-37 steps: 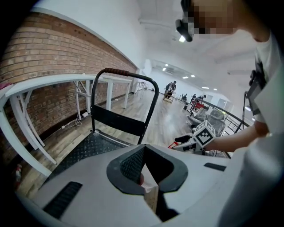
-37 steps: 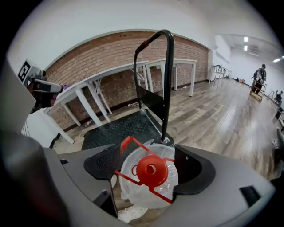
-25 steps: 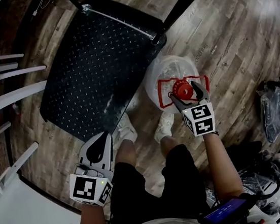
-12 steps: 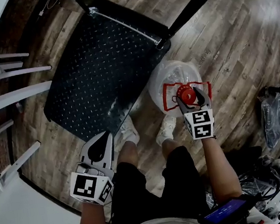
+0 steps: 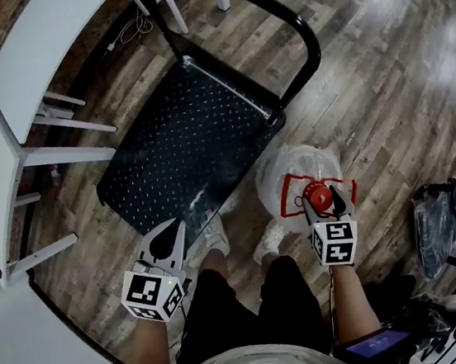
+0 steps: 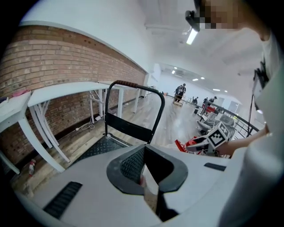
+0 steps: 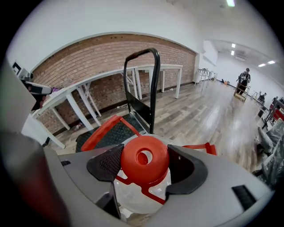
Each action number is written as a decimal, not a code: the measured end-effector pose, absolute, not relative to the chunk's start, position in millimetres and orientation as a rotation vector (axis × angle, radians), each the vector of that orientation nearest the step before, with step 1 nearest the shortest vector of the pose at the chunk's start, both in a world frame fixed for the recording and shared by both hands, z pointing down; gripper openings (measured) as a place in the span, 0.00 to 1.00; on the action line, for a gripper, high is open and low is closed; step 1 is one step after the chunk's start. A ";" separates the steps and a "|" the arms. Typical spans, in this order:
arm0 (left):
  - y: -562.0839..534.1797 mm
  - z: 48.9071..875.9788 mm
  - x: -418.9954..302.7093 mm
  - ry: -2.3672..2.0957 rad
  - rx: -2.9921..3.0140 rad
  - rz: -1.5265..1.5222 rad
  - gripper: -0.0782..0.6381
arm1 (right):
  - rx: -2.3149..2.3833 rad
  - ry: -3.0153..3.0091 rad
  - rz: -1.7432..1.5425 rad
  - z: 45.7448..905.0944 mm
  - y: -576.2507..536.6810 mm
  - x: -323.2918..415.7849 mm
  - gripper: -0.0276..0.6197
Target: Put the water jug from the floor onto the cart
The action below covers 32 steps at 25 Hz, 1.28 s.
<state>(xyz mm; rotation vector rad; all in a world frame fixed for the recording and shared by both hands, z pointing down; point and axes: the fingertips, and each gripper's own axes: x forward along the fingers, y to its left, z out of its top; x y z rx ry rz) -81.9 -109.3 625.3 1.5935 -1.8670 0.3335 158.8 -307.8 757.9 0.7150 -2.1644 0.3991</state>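
Wood-plank floor (image 5: 377, 49), brick wall (image 7: 102, 62), white tables (image 5: 50, 34) alongside, ceiling lights (image 6: 191, 36)

A flat cart (image 5: 183, 154) lies on the floor (image 5: 380, 74) at the centre, with its push handle (image 5: 294, 22) at the far right end. Two counters (image 5: 51, 38) stand to its left. The water jug (image 5: 289, 169) is just beside the cart's near right corner. Its cap (image 5: 320, 201) is between the jaws of the right tool (image 5: 322, 196), which have just closed on it. The left tool (image 5: 175, 224) is at the cart's near edge. The person's shoes (image 5: 211, 231) are between the tools. Bags (image 5: 453, 214) lie well to the right.
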 end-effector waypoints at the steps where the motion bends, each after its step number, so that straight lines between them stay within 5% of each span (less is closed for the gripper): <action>1: -107.3 614.2 -80.7 -1.888 1.587 0.334 0.11 | 0.704 -2.174 0.392 740.4 -308.8 160.3 0.53; 14: -79.0 480.3 -85.0 -2.208 1.475 0.178 0.11 | 0.481 -2.266 0.167 545.7 -317.9 154.7 0.53; 32: 5.6 439.1 -167.5 -2.443 1.256 -0.006 0.11 | 0.089 -2.375 0.032 487.2 -249.0 3.6 0.53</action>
